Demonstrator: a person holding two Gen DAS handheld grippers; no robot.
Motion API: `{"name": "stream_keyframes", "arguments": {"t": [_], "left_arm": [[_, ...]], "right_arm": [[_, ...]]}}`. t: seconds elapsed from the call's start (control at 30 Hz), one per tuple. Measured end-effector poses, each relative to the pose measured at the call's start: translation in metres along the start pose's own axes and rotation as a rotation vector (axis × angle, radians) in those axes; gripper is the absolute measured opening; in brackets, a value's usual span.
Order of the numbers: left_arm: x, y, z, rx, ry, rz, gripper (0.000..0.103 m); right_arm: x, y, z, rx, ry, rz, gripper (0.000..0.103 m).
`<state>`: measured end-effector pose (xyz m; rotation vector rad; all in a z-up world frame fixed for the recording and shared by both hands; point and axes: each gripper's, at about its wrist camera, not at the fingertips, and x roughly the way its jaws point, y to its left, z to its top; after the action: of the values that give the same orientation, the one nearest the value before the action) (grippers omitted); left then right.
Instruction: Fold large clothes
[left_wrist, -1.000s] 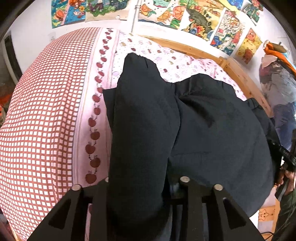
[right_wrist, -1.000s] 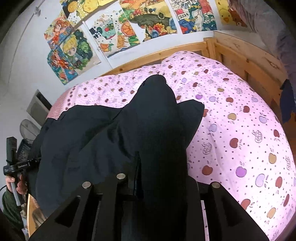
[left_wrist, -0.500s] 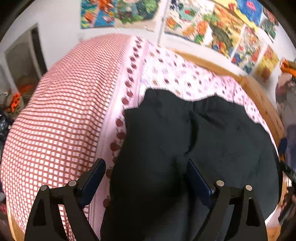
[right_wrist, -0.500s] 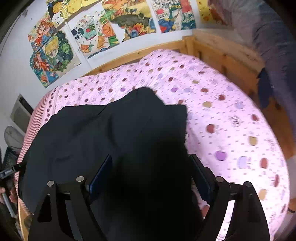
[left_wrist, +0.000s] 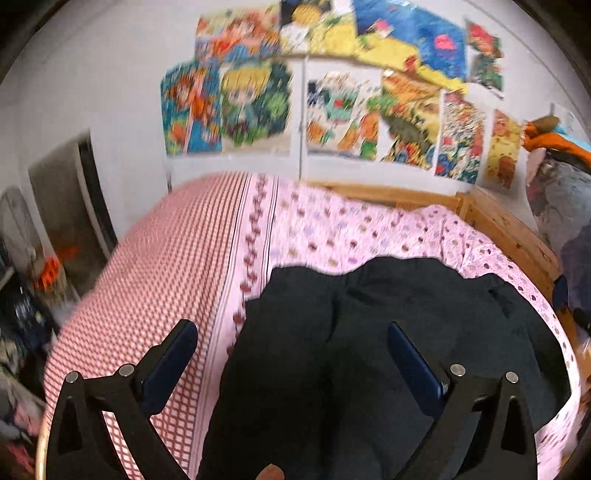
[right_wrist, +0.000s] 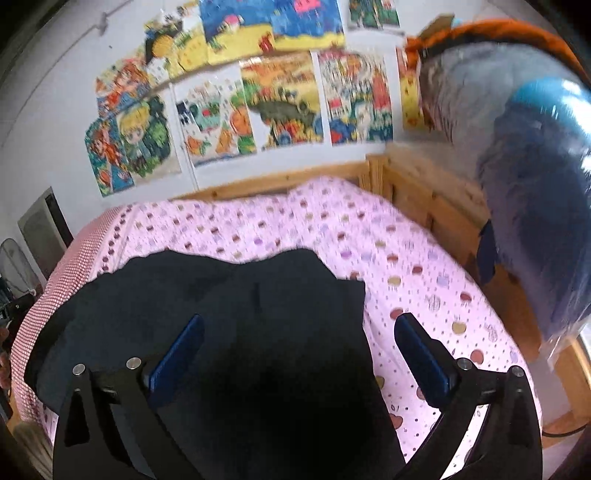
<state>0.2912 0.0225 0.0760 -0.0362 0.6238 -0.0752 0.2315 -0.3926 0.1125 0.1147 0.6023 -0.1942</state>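
- Both views are motion-blurred; the wall posters (left_wrist: 332, 92) cannot be read in detail, and folds in the black garment (left_wrist: 388, 332) are hard to make out against its dark cloth.
- The garment's near edge is cut off by the bottom of each frame, behind the gripper bodies.
- A small skin-toned shape at the bottom edge of the left wrist view is too little seen to identify.
- Bundled clothing (right_wrist: 517, 166) at the right is partly cut off; its contents are unclear.
- The garment lies spread on the pink spotted bedsheet (right_wrist: 424, 266), inside the wooden bed frame (right_wrist: 424, 192), beside the red checked cover (left_wrist: 166, 266).
- Left gripper (left_wrist: 291, 328): fingers spread wide, holding nothing; the garment lies below and between them, contact not discernible.
- Right gripper (right_wrist: 301, 323): fingers likewise wide apart and empty, the garment beneath.
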Motion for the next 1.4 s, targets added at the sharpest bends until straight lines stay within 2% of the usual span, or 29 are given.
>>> {"name": "stream_keyframes", "arguments": {"t": [0.17, 0.43, 0.8, 1.13, 1.4], "left_arm": [[-0.032, -0.013, 0.000, 0.036, -0.099, 0.004, 0.103], [-0.070, -0.021, -0.009, 0.045, -0.130, -0.042, 0.103], [-0.119, -0.016, -0.025, 0.048, -0.216, -0.024, 0.103], [-0.155, -0.007, -0.051, 0.044, -0.257, 0.006, 0.103], [-0.181, -0.001, -0.077, 0.033, -0.242, -0.013, 0.103]], "right_arm": [[-0.026, 0.015, 0.003, -0.019, -0.074, -0.005, 0.101], [-0.063, 0.038, -0.005, -0.077, -0.139, 0.034, 0.101], [-0.120, 0.058, -0.021, -0.108, -0.231, 0.068, 0.101], [-0.158, 0.071, -0.043, -0.121, -0.265, 0.086, 0.101], [-0.185, 0.081, -0.069, -0.134, -0.282, 0.112, 0.101]]}}
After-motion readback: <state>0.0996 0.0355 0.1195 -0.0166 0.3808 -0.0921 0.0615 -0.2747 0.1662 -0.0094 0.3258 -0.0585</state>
